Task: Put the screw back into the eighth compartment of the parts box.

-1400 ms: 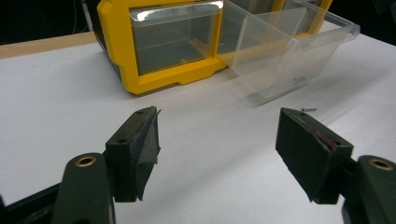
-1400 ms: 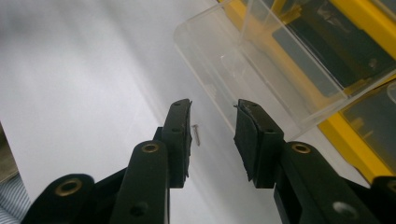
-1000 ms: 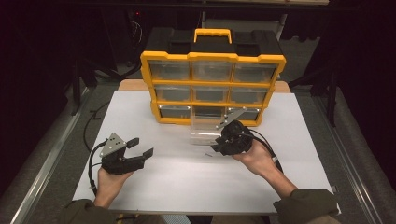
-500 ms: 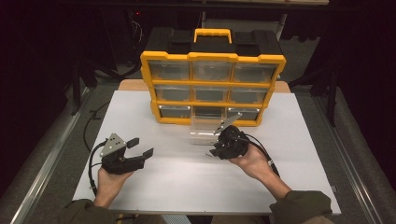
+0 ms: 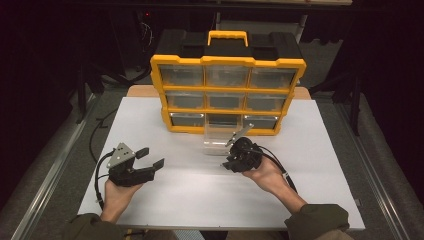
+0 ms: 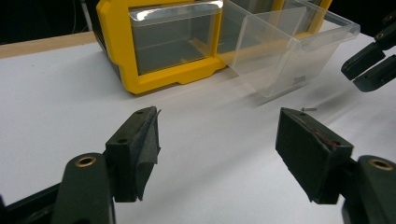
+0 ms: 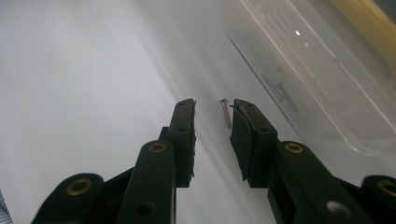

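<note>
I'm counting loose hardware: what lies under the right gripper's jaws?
A small metal screw lies on the white table beneath the right gripper, against one pad's tip. Anything beneath the black jaws themselves is covered.

A yellow organizer (image 5: 227, 95) with a black top stands on a white table (image 5: 320, 150).

A workshop-style test bay: a white bench (image 5: 150, 120) carries a yellow small-parts organizer (image 5: 227, 95) with clear drawers, ringed by dark curtains, trailing cables and metal floor rails.
</note>
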Available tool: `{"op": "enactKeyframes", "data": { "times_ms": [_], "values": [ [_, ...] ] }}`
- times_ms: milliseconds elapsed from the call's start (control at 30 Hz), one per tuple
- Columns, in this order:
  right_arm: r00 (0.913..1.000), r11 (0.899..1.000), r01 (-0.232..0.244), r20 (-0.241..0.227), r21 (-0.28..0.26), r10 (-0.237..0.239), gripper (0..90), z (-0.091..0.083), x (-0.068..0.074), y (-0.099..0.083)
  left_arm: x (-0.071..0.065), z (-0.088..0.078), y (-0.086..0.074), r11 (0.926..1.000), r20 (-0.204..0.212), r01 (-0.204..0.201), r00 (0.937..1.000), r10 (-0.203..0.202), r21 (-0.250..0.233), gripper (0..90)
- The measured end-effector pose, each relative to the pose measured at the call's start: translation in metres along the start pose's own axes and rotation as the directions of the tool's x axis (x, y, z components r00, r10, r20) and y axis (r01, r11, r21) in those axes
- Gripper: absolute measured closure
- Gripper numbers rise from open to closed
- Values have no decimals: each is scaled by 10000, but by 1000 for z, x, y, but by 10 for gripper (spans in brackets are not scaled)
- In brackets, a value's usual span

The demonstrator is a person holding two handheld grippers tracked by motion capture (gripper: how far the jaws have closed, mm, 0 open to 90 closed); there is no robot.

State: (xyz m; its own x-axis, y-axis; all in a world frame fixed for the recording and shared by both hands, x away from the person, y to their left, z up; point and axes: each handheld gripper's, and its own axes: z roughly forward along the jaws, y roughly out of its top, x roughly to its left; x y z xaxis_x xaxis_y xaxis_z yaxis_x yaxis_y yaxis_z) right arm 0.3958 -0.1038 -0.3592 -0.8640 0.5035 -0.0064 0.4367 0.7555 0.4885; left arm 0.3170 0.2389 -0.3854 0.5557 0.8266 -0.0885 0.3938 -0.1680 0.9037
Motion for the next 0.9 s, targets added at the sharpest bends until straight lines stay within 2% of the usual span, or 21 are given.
{"op": "enactKeyframes", "data": {
  "times_ms": [633,900],
  "values": [
    [10000,9988,34,-38,487,-32,751,25,1,3,0,0,0,10000,-21,15,10000,-15,-18,306],
    [9999,9976,102,115,691,-110,756,33,2,4,0,0,0,10000,-16,16,10000,-16,-16,305]
  ]
}}
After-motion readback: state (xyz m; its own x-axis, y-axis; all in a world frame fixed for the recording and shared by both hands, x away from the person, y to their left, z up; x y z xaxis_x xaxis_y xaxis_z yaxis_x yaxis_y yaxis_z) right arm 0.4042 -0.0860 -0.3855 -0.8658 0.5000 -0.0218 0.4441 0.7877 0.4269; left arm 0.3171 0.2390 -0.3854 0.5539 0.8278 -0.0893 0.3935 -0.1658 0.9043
